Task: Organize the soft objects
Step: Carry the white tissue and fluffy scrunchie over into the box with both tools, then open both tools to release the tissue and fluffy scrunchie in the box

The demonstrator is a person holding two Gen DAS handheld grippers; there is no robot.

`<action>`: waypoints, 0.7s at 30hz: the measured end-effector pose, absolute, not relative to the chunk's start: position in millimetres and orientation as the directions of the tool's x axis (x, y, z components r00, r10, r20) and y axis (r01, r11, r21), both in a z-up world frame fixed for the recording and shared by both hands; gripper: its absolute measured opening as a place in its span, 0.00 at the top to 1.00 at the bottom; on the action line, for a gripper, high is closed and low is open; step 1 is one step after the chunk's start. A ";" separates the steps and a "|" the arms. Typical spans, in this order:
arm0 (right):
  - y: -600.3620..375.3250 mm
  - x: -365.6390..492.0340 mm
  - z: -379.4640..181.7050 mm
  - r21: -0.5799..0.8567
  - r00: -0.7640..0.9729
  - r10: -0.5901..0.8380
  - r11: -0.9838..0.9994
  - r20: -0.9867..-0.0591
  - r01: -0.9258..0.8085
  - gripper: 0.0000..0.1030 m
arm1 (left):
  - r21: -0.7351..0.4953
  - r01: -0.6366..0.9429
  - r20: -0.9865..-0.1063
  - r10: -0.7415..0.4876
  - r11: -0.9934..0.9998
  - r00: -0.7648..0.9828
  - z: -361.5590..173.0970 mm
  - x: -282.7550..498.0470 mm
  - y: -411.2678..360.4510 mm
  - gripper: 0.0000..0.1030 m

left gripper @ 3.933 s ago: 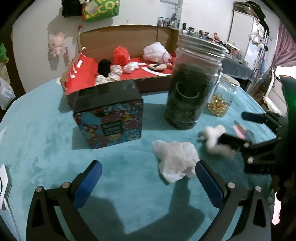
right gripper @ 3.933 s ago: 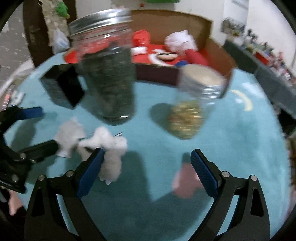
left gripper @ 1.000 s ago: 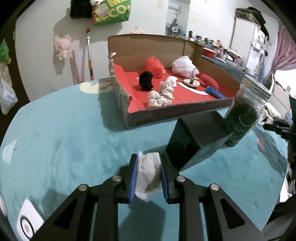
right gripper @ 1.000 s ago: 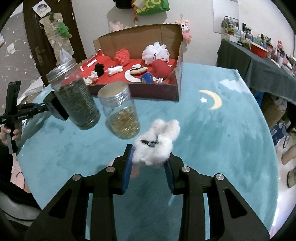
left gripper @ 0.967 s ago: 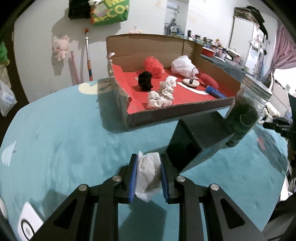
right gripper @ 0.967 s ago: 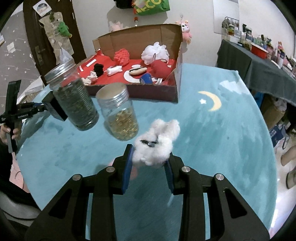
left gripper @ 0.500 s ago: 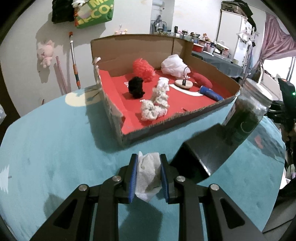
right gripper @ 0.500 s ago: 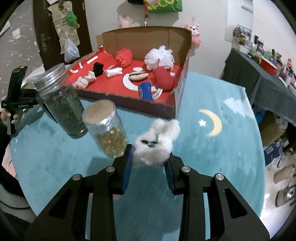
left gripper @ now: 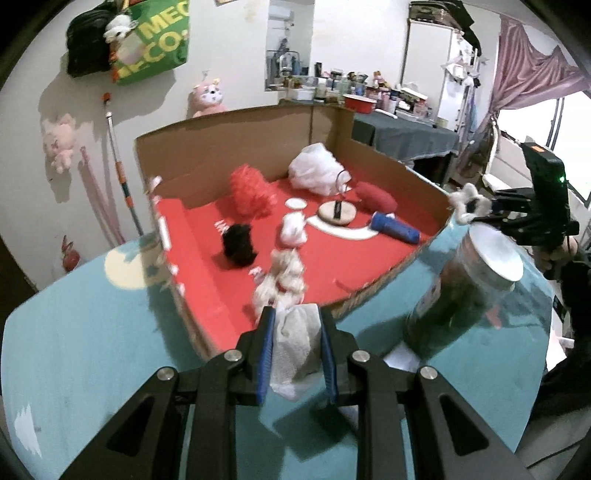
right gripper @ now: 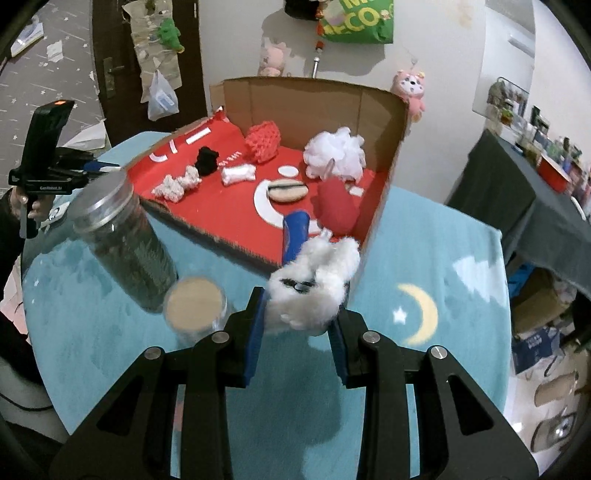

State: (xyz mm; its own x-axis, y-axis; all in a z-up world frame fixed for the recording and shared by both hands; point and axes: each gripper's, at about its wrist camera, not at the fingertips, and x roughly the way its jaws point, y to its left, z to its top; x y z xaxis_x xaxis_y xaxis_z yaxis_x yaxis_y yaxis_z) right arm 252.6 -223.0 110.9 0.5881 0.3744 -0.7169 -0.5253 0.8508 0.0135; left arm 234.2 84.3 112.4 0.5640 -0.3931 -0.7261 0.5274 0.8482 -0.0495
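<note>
both jaws pinching: left gripper (left gripper: 295,347) on crumpled tissue (left gripper: 295,343), right gripper (right gripper: 297,325) on white fluffy toy (right gripper: 314,284). cardboard box (left gripper: 280,125) already holds several soft items; these two still undelivered.

Dim indoor light, window glare at right; fisheye-bent edges, slight motion blur.

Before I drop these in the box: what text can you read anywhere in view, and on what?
"MEC" over "ECO:" on the green bag on the wall, cut off; the right view shows "CO:".
"GenRobot.ai", small, hardly legible, on the left gripper.
White marks on the box's red lining: too blurred.
Jar labels: unreadable.
</note>
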 end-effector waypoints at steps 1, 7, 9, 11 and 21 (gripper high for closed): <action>-221.1 256.2 112.8 0.015 0.587 0.381 0.847 -0.714 -0.531 0.70 | -0.055 0.537 -0.728 -0.402 0.842 0.556 114.4 240.3 78.4 0.77; -201.3 288.3 123.8 0.112 0.520 0.487 0.796 -0.702 -0.595 0.70 | -0.121 0.569 -0.762 -0.443 0.813 0.472 113.7 278.1 42.8 0.77; -189.7 301.8 122.5 0.142 0.480 0.517 0.771 -0.709 -0.620 0.70 | -0.127 0.576 -0.779 -0.441 0.807 0.446 110.3 288.8 31.4 0.77; -178.3 315.6 119.1 0.177 0.432 0.547 0.743 -0.717 -0.646 0.70 | -0.121 0.586 -0.795 -0.432 0.801 0.426 107.6 300.8 19.7 0.76; -139.6 368.0 95.1 0.276 0.232 0.571 0.663 -0.788 -0.696 0.70 | -0.103 0.650 -0.871 -0.384 0.753 0.307 85.8 335.9 -22.5 0.76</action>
